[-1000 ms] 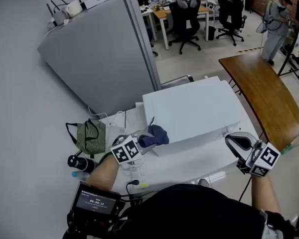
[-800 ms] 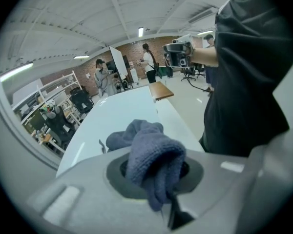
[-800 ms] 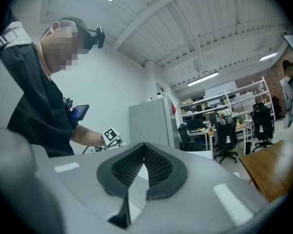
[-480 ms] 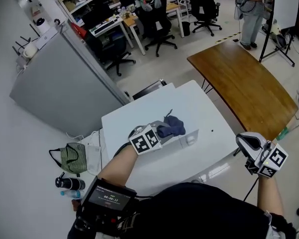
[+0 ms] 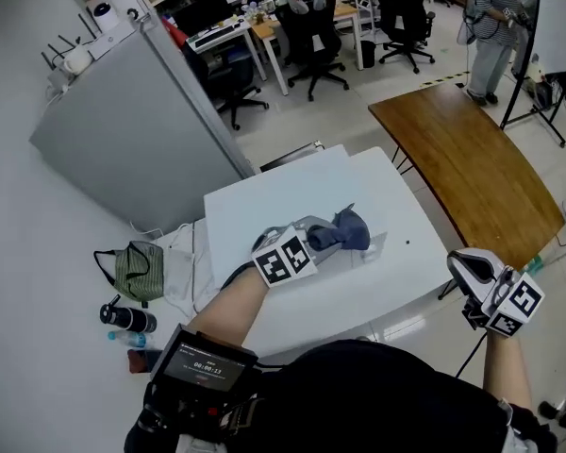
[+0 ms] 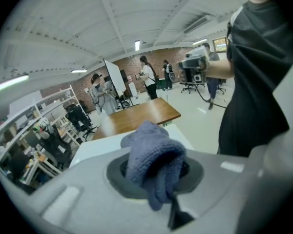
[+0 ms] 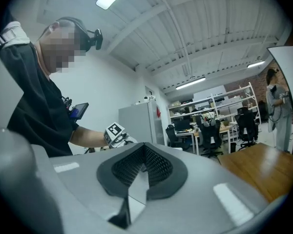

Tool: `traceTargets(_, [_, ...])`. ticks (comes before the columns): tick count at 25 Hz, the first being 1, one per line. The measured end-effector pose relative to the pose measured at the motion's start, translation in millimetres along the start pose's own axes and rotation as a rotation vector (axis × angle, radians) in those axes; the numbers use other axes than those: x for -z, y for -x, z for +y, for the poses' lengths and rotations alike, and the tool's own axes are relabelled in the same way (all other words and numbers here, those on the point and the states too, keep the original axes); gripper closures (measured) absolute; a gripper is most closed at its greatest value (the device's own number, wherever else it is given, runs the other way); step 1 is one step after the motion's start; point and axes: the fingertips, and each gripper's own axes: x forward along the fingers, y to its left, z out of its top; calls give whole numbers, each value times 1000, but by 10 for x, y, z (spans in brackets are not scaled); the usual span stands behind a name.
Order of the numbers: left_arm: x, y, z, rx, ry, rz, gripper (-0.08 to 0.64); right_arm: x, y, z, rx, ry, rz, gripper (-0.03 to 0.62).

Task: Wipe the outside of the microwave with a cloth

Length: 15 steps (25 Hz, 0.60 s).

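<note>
Here the left hand-held gripper (image 5: 328, 239) reaches over the top of the white microwave (image 5: 264, 206), its jaws clamped on a bunched blue cloth (image 5: 350, 228). In the head view the cloth sits over the right part of the microwave's top, close to the front edge, though whether it presses on the surface cannot be told. The left gripper view shows the same grasp up close: the cloth (image 6: 152, 152) wells up out of the jaws and folds down over them, with a strip of the microwave's white top (image 6: 95, 147) showing beyond it. The right hand-held gripper (image 5: 464, 268) is held off to the right of the microwave, well apart from it and out past the corner of the white table (image 5: 382, 295) that carries it. In its own view the right hand-held gripper (image 7: 144, 172) has its two dark ribbed pads drawn together with nothing between them. Beyond the microwave's right side stands a brown wooden table (image 5: 472, 163), and farther back a person (image 5: 491, 19) stands near some office chairs (image 5: 311, 36). Left of and behind the microwave is a tall grey cabinet (image 5: 137, 135). Just left of the microwave a green bag (image 5: 138, 268) lies on the floor, with a dark bottle (image 5: 124, 317) nearer the wearer.
</note>
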Motion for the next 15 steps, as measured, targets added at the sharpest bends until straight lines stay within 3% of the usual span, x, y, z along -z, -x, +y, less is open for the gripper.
traceTargets(2, [311, 502, -192, -62, -69, 38, 500, -25, -267, 248, -48, 24, 9, 586])
traceTargets(8, [1728, 1811, -806, -292, -331, 300, 500, 105, -1160, 1319, -211, 50, 48, 586])
traceTargets(12, [2303, 1925, -983, -439, -585, 446, 500, 241, -1406, 1837, -254, 43, 82, 586])
traceTargets(15, [2412, 1871, -909, -535, -783, 516, 500, 298, -1455, 2031, -247, 56, 99, 586])
